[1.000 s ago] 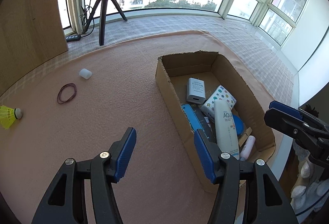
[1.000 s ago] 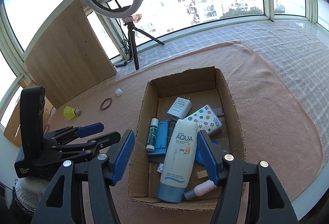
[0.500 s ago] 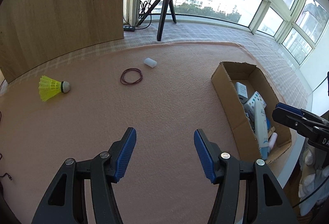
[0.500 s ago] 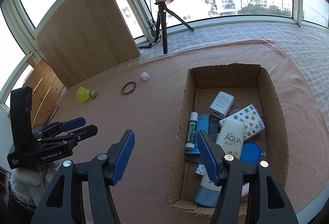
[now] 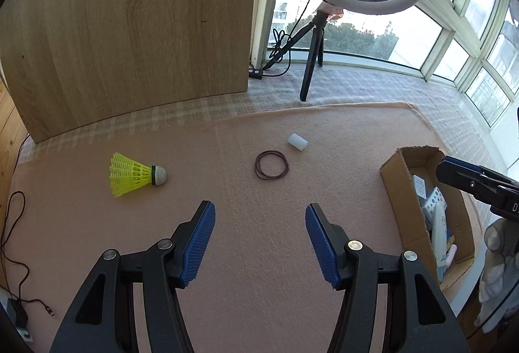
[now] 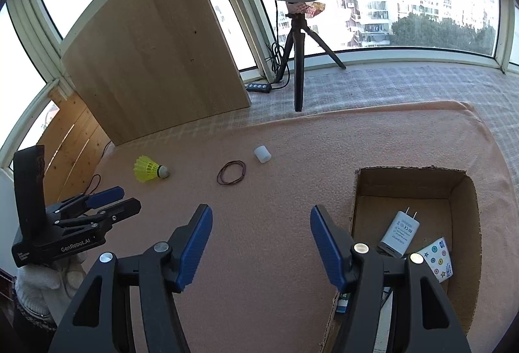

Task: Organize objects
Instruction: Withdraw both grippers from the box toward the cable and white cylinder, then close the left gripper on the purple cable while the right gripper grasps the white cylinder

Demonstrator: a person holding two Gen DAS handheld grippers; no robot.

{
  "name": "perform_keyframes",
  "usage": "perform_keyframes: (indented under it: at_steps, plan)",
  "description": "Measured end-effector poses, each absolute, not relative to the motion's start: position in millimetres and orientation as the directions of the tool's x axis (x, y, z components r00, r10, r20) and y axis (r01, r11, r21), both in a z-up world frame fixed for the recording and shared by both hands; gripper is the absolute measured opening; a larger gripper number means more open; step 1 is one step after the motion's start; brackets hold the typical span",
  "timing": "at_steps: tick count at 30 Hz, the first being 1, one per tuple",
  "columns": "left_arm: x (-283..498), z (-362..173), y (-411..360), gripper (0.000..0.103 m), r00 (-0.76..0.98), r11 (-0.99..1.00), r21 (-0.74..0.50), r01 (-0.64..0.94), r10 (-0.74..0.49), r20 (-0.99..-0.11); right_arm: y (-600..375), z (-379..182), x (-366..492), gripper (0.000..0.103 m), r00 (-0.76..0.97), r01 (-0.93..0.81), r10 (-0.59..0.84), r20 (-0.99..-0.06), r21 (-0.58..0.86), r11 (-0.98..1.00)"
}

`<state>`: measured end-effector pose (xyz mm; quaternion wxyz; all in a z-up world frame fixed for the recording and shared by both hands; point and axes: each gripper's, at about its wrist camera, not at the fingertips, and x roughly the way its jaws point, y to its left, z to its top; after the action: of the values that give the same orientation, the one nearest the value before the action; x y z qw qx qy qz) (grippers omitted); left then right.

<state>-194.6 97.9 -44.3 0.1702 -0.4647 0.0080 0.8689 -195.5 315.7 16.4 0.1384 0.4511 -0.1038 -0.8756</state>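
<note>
- Cardboard box [image 6: 412, 187] sits at the lower right of the right wrist view, open-topped, its long axis running away from the camera.
- Inside it, a white charger [image 6: 399, 234] lies flat with its two prongs pointing to the far end; its printed label is too small to read.
- Beside the charger, nearer the right wall, a white packet with coloured stars and dots [image 6: 438, 259]; more items lie under the tool's arm, not readable here.
- In the left wrist view the same box [image 5: 397, 178] shows at the right edge, with a white tube [image 5: 440, 239] lying lengthwise in it.
- Out on the pink blanket [image 6: 275, 223], three loose things in a row across the middle of the frame: yellow shuttlecock [image 5: 136, 174] on its side, cork tip pointing right, skirt to the left.
- Right of it a dark rubber band loop [image 5: 271, 165] lying flat, and just beyond that a small white cylinder [image 5: 297, 142] on its side.
- Left tool [image 5: 259, 236] hangs over bare blanket, jaws parted, nothing between the blue pads.
- Right tool [image 6: 261, 239] likewise parted and empty, its right finger over the box's near-left corner.
- The left tool's body reads "GenRobot.AI" at lower left of the right wrist view, held in a white-gloved hand [image 6: 42, 281].
- Far back: ring light on a tripod [image 6: 296, 38] and a wooden board [image 6: 152, 48] against the windows.
</note>
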Motion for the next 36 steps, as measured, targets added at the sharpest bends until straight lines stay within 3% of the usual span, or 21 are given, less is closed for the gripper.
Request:
perform_keyframes:
  at_steps: [7,21,31,36]
  plan:
    - [-237.6,-44.8,111.3,0.057,-0.505,-0.939,-0.183,-0.29,0.312,-0.805,305.0,12.4,-248.3,0.059,-0.547,0.124,-0.348,-0.761,0.338,-0.933]
    - [-306.6,-134.7,147.7,0.051,-0.38,-0.944,-0.212,-0.254,0.299,-0.875,278.5,-63.2,-332.0,0.056,-0.414,0.105,-0.322,-0.851,0.307,-0.946]
    - [-324.4,-176.8,163.2,0.05,-0.347,-0.954,-0.161,-0.252,0.244,-0.906,261.1,-104.5,-360.4,0.051,-0.362,0.111,-0.308,-0.88,0.288,-0.951]
    - [-326.1,-181.9,164.5,0.032,-0.366,-0.959,-0.111,-0.259,0.204,-0.908,252.4,-115.1,-367.6,0.05,-0.353,0.128,-0.272,-0.895,0.242,-0.962]
